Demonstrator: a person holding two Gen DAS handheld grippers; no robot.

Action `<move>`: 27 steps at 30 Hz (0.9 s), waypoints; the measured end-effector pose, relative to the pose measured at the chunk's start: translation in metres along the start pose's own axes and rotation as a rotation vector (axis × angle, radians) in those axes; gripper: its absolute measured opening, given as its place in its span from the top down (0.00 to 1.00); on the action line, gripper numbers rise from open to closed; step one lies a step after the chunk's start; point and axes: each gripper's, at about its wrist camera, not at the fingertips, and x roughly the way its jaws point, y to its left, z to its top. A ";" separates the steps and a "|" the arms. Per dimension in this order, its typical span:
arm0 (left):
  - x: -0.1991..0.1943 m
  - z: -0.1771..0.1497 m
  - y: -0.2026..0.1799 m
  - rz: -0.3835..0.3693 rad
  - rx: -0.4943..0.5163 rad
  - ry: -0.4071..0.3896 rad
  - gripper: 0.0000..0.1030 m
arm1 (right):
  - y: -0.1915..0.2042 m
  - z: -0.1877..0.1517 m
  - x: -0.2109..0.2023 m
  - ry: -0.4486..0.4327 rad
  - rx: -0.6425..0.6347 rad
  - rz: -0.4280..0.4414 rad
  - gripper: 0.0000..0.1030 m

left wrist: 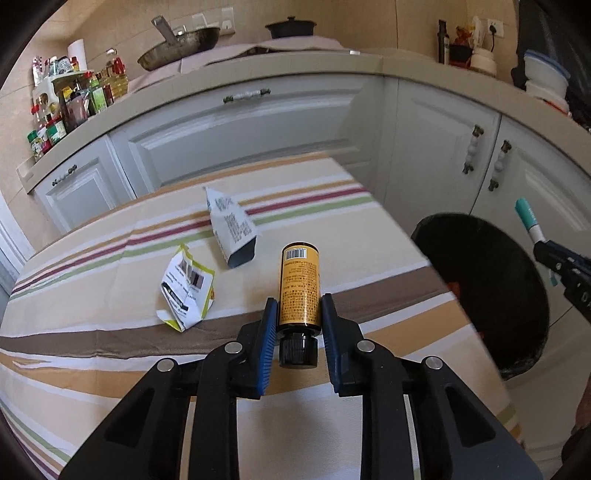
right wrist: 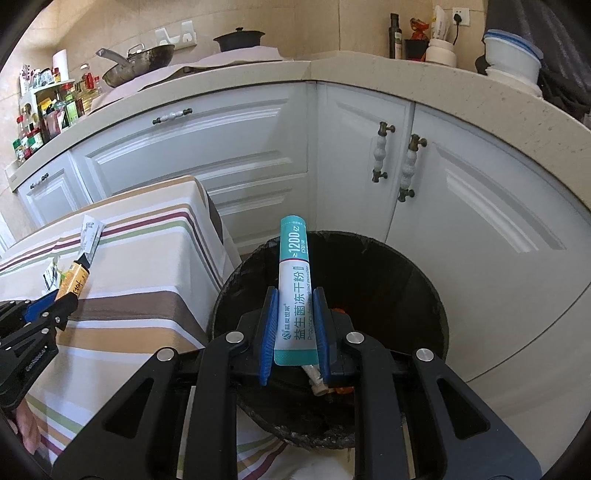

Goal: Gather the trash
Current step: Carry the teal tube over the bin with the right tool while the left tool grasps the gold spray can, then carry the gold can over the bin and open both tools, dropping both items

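Note:
My left gripper (left wrist: pixel 299 308) is shut on a yellow bottle (left wrist: pixel 298 286) with a black cap, held above the striped tablecloth (left wrist: pixel 110 354). Two torn paper packets lie on the cloth: a white and green one (left wrist: pixel 186 290) and a white and grey one (left wrist: pixel 232 229). My right gripper (right wrist: pixel 294 301) is shut on a teal and white sachet (right wrist: pixel 294 291) and holds it over the black trash bin (right wrist: pixel 424 295). The bin also shows in the left wrist view (left wrist: pixel 487 284), off the table's right edge. Some trash lies in the bin's bottom.
White kitchen cabinets (right wrist: pixel 229 147) with a beige counter (right wrist: pixel 388 74) curve behind the table and bin. On the counter stand a wok (left wrist: pixel 181 46), a black pot (left wrist: pixel 291 27), spice bottles (left wrist: pixel 70 99) and stacked bowls (right wrist: pixel 513 59).

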 end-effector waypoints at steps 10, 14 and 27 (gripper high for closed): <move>-0.037 0.013 -0.031 -0.053 0.034 -0.122 0.76 | -0.019 0.003 -0.026 -0.053 0.033 -0.038 0.82; -0.045 0.017 -0.046 -0.085 0.052 -0.143 0.76 | -0.028 0.003 -0.037 -0.072 0.046 -0.052 0.82; -0.065 0.019 -0.083 -0.147 0.088 -0.185 0.76 | -0.052 -0.001 -0.067 -0.128 0.070 -0.080 0.82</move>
